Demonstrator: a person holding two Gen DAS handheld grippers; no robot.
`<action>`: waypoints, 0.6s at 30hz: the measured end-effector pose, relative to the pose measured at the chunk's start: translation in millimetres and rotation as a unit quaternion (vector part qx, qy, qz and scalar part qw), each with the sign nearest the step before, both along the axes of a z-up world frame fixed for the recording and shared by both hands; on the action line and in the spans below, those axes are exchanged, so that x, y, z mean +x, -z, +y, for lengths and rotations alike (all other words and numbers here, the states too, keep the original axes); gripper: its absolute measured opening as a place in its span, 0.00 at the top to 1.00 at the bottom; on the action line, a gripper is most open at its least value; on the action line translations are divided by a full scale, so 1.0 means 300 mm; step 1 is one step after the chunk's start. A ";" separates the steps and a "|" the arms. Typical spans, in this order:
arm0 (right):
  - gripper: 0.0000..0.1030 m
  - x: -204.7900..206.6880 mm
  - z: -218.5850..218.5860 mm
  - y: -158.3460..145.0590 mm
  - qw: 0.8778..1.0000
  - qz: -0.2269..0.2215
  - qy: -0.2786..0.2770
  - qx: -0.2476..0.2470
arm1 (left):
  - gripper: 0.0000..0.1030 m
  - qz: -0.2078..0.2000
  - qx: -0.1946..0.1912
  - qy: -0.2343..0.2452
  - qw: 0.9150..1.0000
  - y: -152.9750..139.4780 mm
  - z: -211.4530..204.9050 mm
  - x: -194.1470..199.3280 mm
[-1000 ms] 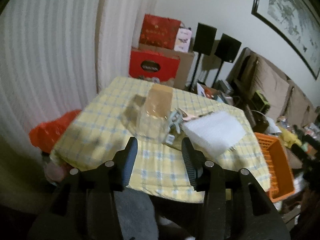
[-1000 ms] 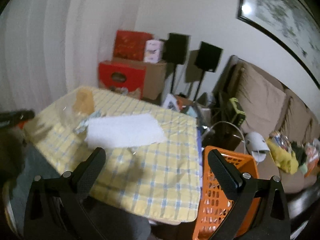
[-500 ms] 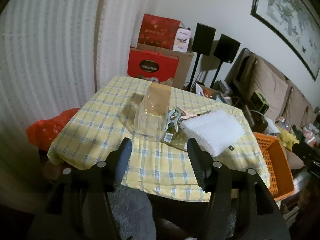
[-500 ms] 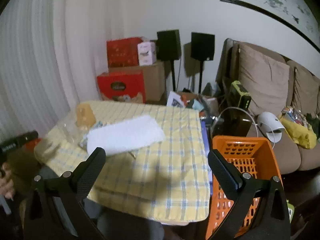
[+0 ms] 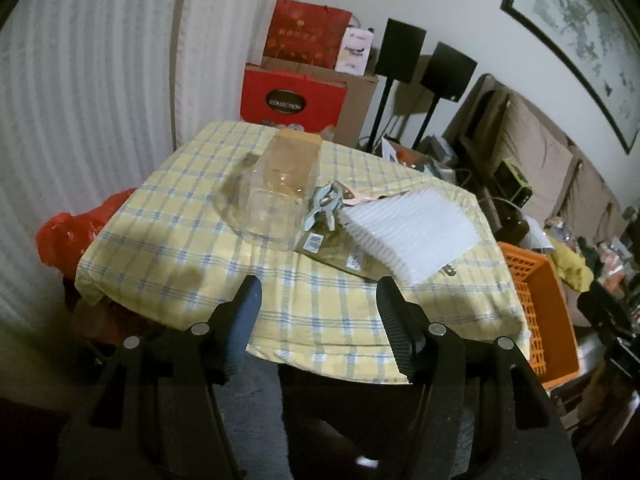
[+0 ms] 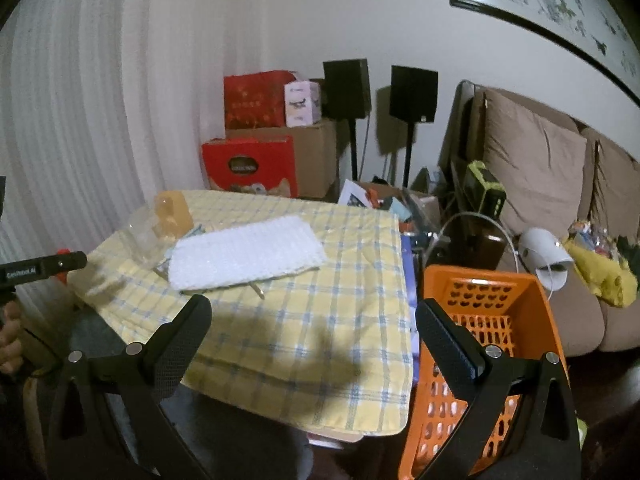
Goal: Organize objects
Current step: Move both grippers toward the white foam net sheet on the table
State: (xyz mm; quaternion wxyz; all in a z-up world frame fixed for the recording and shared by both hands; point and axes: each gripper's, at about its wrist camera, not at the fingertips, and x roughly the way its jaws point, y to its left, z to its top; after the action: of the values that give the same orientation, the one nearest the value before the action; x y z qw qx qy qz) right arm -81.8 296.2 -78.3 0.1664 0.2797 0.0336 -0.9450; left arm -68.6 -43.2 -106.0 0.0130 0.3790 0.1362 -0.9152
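- I hold the left gripper (image 5: 318, 300) short of the near edge of the yellow-and-blue checked tablecloth (image 5: 180, 248); its jaws stand moderately apart with nothing between them.
- My right gripper (image 6: 312, 330) hangs wide and empty above the cloth's near right corner.
- The objects sit mid-table: a clear plastic tub with an amber lid (image 5: 280, 196), pale blue-grey spring clips (image 5: 326, 208) touching it, and a white ribbed foam sheet (image 5: 412, 232) lying over tagged flat packets (image 5: 316, 242).
- The perforated orange plastic basket (image 6: 484, 320) stands just beside the table, probably the destination.
- I would approach low and take the rigid clips first; the tub looks slippery, the sheet floppy.
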 end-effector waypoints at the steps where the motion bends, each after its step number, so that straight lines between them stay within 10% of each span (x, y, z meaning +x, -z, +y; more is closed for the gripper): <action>1: 0.00 -0.007 0.013 0.002 1.000 -0.005 -0.001 -0.010 | 0.43 0.005 -0.001 -0.001 1.000 -0.003 0.009 0.003; 18: 0.00 -0.083 0.130 -0.067 0.998 -0.024 0.016 -0.057 | 0.38 0.016 -0.020 0.006 1.000 0.020 0.140 -0.058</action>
State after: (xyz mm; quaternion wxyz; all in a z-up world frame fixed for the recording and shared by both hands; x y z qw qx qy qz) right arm -106.6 335.2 -58.1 0.1674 0.2925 -0.0292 -0.9410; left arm -85.9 -1.3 -111.9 0.0131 0.3644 0.1159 -0.9239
